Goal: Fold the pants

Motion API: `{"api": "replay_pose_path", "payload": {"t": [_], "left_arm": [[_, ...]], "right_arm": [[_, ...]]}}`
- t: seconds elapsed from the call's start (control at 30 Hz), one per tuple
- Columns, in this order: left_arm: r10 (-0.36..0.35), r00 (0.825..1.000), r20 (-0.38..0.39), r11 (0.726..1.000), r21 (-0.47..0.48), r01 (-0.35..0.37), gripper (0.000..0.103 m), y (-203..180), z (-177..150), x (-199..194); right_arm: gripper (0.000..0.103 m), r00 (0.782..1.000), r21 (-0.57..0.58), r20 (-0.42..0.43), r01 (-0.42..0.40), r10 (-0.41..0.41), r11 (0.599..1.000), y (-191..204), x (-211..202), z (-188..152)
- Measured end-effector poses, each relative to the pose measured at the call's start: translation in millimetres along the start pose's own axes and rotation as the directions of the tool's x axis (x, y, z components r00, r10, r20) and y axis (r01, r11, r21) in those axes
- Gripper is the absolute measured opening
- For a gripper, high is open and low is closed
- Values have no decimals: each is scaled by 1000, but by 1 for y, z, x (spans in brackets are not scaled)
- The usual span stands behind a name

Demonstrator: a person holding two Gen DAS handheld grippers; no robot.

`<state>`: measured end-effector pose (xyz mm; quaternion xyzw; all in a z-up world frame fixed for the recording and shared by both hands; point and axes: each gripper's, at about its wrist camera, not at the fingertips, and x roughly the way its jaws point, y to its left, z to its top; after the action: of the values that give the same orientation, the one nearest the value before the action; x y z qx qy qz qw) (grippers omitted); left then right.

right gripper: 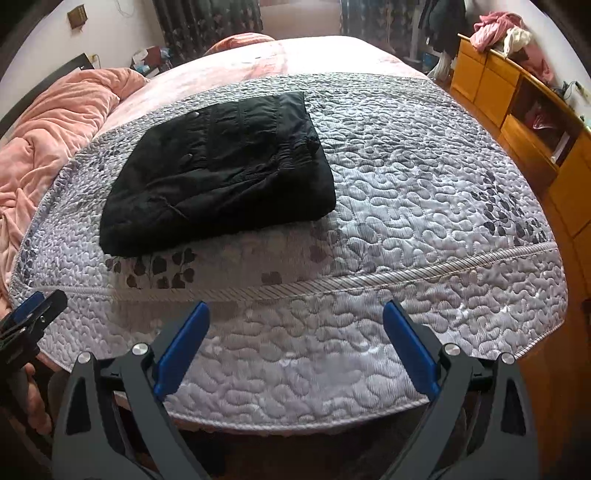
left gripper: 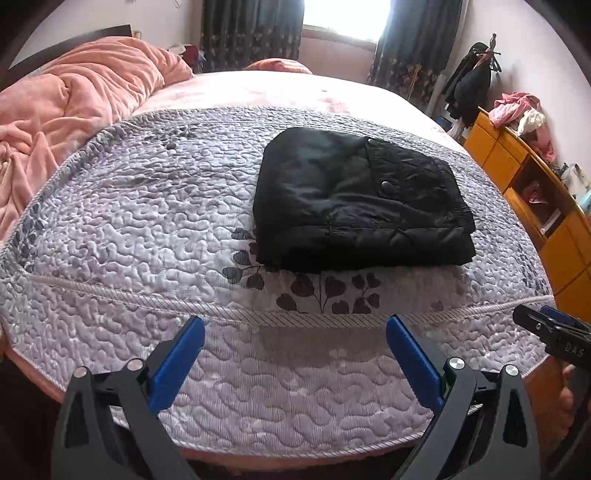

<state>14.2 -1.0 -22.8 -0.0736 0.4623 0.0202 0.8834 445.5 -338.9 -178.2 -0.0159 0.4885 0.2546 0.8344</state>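
Note:
Black pants (left gripper: 360,201) lie folded into a compact rectangle on the grey quilted bedspread (left gripper: 147,221); they also show in the right wrist view (right gripper: 221,173). My left gripper (left gripper: 295,325) is open and empty, held back over the bed's near edge, well short of the pants. My right gripper (right gripper: 295,310) is open and empty, also over the near edge, with the pants ahead to its left. The right gripper shows at the right edge of the left wrist view (left gripper: 554,328); the left gripper shows at the left edge of the right wrist view (right gripper: 33,314).
A crumpled pink blanket (left gripper: 62,107) lies on the left of the bed. An orange wooden cabinet (right gripper: 517,110) with clothes on top stands along the right. Curtains and a window (left gripper: 343,18) are behind the bed. A coat rack (left gripper: 476,77) stands in the far right corner.

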Motion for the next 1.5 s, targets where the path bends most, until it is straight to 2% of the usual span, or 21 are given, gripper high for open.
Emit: {"api": "replay_pose_path", "payload": {"t": [0.23, 0.67, 1.0, 1.5], "left_arm": [[0, 1000, 16, 1000, -16, 0, 99, -2, 2, -18], [11, 999, 53, 1000, 12, -12, 99, -11, 5, -44], [3, 996, 86, 999, 44, -7, 99, -22, 9, -62], [2, 998, 66, 999, 42, -5, 99, -23, 7, -59]], "right_arm": [[94, 1000, -29, 17, 1, 0, 1000, 14, -21, -2], [95, 998, -64, 65, 7, -3, 998, 35, -54, 0], [96, 998, -50, 69, 15, -12, 999, 38, -60, 2], [96, 998, -63, 59, 18, -14, 998, 41, -57, 3]]}}
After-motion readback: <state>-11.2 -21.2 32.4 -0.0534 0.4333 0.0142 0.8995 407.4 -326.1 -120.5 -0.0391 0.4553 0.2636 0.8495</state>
